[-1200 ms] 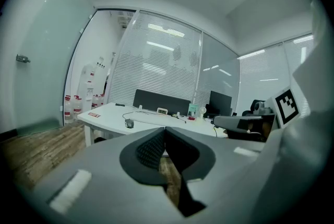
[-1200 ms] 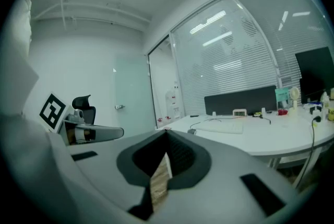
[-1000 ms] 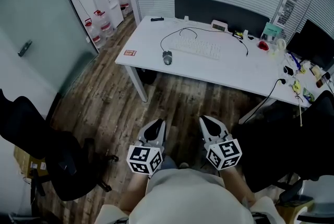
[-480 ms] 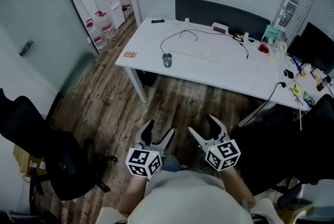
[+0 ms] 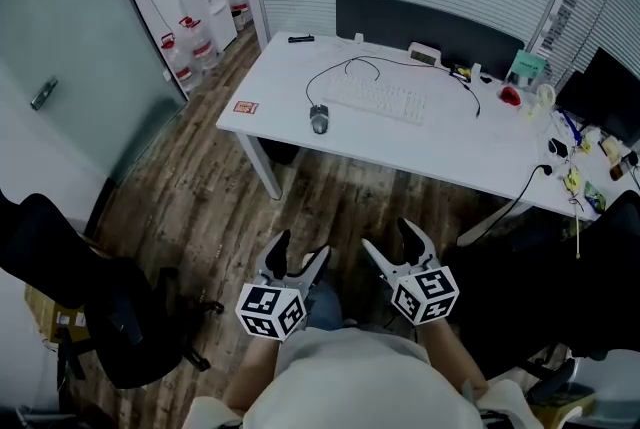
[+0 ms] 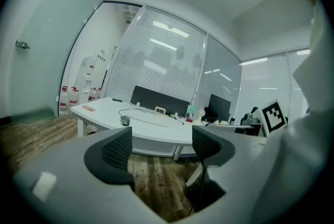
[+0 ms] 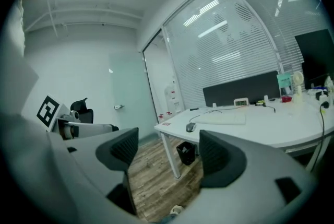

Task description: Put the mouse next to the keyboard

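A grey mouse lies on the white desk, left of the white keyboard, its black cord looping behind. The mouse and keyboard also show far off in the left gripper view, and the mouse and keyboard in the right gripper view. My left gripper and right gripper are held close to the person's body over the wooden floor, well short of the desk. The jaws of both have just been opening and stand open with nothing between them.
Black office chairs stand at the left and at the right. The desk also carries a black divider panel, a monitor and small clutter at its right end. Water bottles stand by the glass wall.
Both grippers went from shut to wide open. Both have shifted slightly toward the desk.
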Available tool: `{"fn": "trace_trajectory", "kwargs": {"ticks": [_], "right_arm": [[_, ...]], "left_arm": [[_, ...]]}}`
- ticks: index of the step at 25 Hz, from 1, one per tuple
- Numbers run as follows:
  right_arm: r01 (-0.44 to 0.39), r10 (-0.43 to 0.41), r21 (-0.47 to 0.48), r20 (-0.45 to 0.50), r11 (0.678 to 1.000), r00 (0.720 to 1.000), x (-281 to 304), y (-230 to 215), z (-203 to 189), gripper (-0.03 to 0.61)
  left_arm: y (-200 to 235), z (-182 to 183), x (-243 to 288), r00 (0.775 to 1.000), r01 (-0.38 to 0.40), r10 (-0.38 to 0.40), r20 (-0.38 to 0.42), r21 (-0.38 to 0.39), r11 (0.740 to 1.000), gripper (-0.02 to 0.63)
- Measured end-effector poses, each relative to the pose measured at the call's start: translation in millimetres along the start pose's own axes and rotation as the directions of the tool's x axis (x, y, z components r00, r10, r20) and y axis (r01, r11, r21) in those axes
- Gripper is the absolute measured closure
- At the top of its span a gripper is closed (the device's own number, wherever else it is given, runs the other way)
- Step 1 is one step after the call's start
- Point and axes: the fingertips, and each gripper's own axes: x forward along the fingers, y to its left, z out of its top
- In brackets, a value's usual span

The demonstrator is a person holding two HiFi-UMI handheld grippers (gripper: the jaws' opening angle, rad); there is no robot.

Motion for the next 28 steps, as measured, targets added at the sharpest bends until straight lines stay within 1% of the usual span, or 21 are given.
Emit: {"fn": "trace_trajectory", "kwargs": {"ticks": [6,13,18,24,28], "right_arm": [[0.029,-0.029,-0.008,-0.011,1.000,1.000,51.8,-27.3,9.3,0.232],[0.031,-0.032,-0.039,-0.027,0.999,0.999,130.8,-53.1,29.4,0.232],[0.039,-0.042,-0.061,-0.047,0.997,0.998,189.3,-67.1,41.2,0.232],[0.041,-0.049,-0.091,-0.091,0.995,0.995,259.9,-73.1,37.3,0.232],[0.055,-0.068,-0.100,-0.139,0.994,0.988,303.2,-79.3,23.8,0.232]], "left_arm": [[37.2,13.3,37.7,1.000,-0.002,0.002,0.003,-0.012,1.000,0.270],[93.7,47.1,97.1,1.000,0.001,-0.001,0.014,-0.013,1.000,0.270],[127.8,68.0,135.1,1.000,0.010,-0.010,-0.002,-0.006,1.000,0.270],[168.9,82.7,167.5,0.999,0.023,-0.024,-0.021,-0.015,1.000,0.271],[193.4,86.5,182.1,0.999,0.033,-0.034,-0.036,-0.027,0.999,0.270]]}}
